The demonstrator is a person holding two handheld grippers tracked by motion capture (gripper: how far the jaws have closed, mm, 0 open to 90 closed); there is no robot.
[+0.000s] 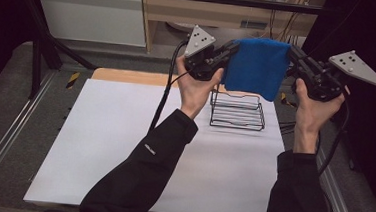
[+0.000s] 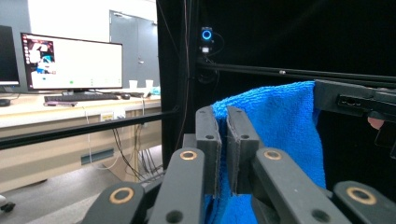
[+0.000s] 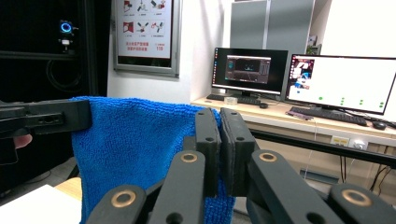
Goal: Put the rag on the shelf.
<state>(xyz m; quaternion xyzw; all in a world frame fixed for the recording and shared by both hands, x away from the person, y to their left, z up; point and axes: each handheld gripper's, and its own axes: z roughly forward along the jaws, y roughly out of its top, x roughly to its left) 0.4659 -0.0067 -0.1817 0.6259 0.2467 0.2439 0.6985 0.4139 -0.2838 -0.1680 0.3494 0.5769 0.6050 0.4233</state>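
1. I see both grippers raised above the table's far edge, a blue towel (image 1: 257,65) stretched between them.
2. Left gripper (image 1: 228,52) pinches 1 top corner, right gripper (image 1: 293,54) the other.
3. A black wire rack (image 1: 238,110) stands on the white table (image 1: 123,146) below.

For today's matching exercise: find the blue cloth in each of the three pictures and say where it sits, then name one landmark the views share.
High view: the blue cloth hangs top centre, stretched between the left gripper and right gripper, above the wire rack.
Left gripper view: centre to right, pinched in the near jaws.
Right gripper view: left of centre, pinched in the near jaws.
Shared landmark: the opposite gripper clamping the cloth's far corner.
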